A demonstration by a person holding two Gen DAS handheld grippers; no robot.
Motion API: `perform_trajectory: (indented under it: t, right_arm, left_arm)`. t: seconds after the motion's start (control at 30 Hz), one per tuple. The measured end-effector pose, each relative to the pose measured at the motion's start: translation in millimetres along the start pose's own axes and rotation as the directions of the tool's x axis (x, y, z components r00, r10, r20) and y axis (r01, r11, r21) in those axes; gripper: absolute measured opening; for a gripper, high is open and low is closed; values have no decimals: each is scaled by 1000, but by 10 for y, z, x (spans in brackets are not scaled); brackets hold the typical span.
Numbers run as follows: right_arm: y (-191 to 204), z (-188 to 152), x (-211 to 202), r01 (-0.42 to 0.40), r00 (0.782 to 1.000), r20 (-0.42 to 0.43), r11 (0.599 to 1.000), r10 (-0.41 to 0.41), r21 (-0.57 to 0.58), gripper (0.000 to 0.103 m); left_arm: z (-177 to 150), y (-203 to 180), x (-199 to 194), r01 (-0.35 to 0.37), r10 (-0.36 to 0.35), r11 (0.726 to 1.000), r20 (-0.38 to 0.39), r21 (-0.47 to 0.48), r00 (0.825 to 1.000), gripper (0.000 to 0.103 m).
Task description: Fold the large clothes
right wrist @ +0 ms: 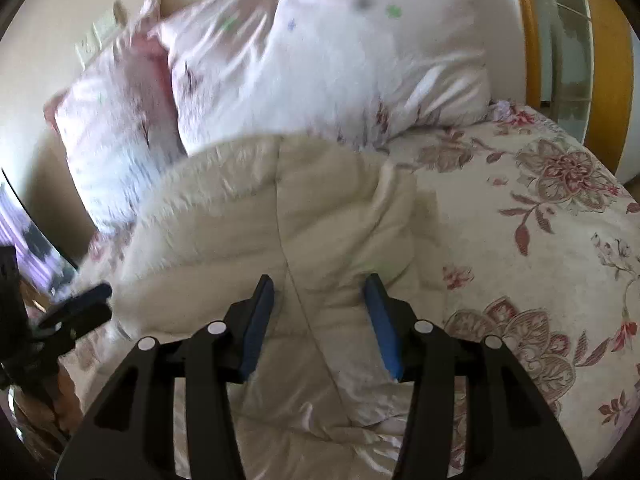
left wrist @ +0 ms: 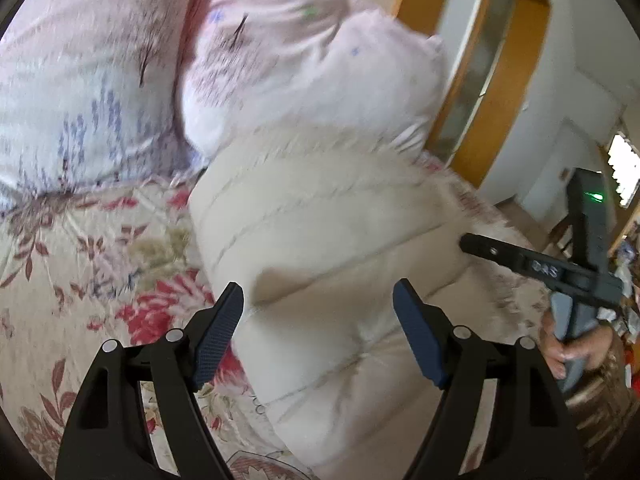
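With the cream quilted puffer jacket (right wrist: 280, 216) lying bundled on the floral bedspread (right wrist: 560, 208) near the pillows (right wrist: 320, 60), both the left gripper (left wrist: 318, 308) and right gripper (right wrist: 320, 292) hover above it with jaws released, gripping nothing, apparently between folds; the next move likely calls for pinching a fresh edge.
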State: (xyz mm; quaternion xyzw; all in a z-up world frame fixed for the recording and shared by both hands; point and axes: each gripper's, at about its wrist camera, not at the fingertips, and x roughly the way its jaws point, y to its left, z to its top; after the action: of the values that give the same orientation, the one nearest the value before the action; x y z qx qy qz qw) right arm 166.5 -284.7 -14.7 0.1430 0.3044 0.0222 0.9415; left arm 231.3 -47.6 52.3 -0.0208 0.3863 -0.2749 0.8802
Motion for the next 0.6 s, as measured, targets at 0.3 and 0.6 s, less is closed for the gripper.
perform_trajectory:
  t: [0.3,0.6]
  right_arm:
    - [-180,-76,359,-23,996,-82,997,29,69,52]
    - [-329,-102,437,-76,993,-85,990,87,122,52]
  left_arm:
    - [-44,32,220,-14,14,1000,-43,-9,999,81]
    - [-54,-1,250,-14,13,1000,-45,-6,999,82]
